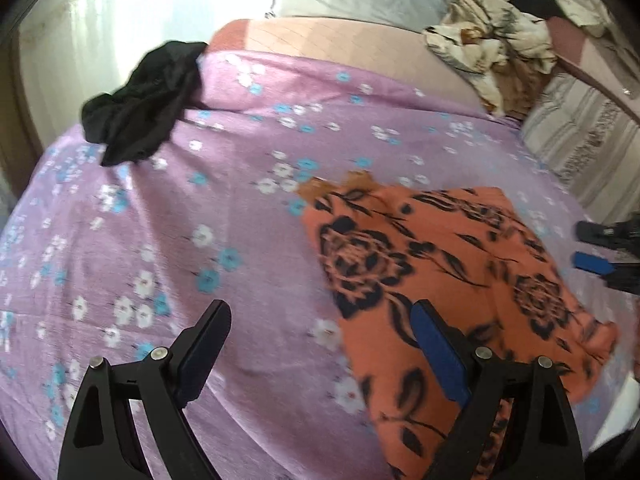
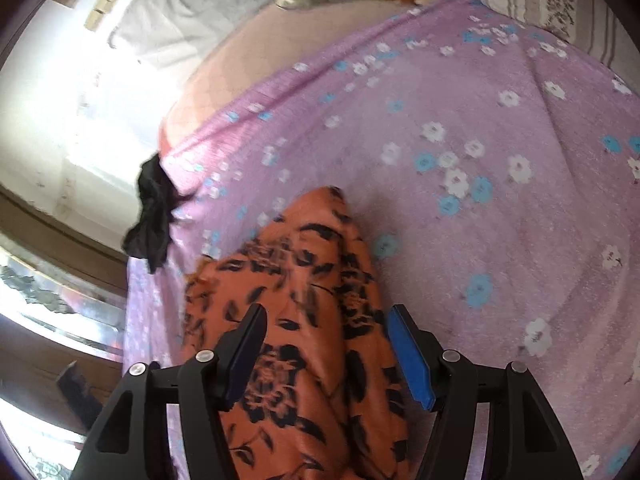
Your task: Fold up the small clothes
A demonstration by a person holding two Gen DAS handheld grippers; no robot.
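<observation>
While hanging wide apart over the bed, left gripper (image 1: 322, 320): nothing between the fingers, one black pad over bare sheet, the blue pad over the near edge of the orange cloth (image 1: 448, 280). Right gripper (image 2: 326, 324) also parted, a bit narrower, fingers either side of a raised ridge of that same orange cloth; not pinching as far as can be told, gaps visible on both sides. Out from there: orange flowered cloth lying on the purple sheet (image 1: 180, 240), looking doubled over into a rough rectangle, edges not square, one corner rucked. Further off, black garment (image 1: 148, 108) heaped at the far edge of the sheet, not folded at all. Beyond, a crumpled pile of cream fabric (image 1: 488, 48) by the pillows. Judging by that: one piece partway folded, still needing another fold or a tidy-up; black one untouched.
</observation>
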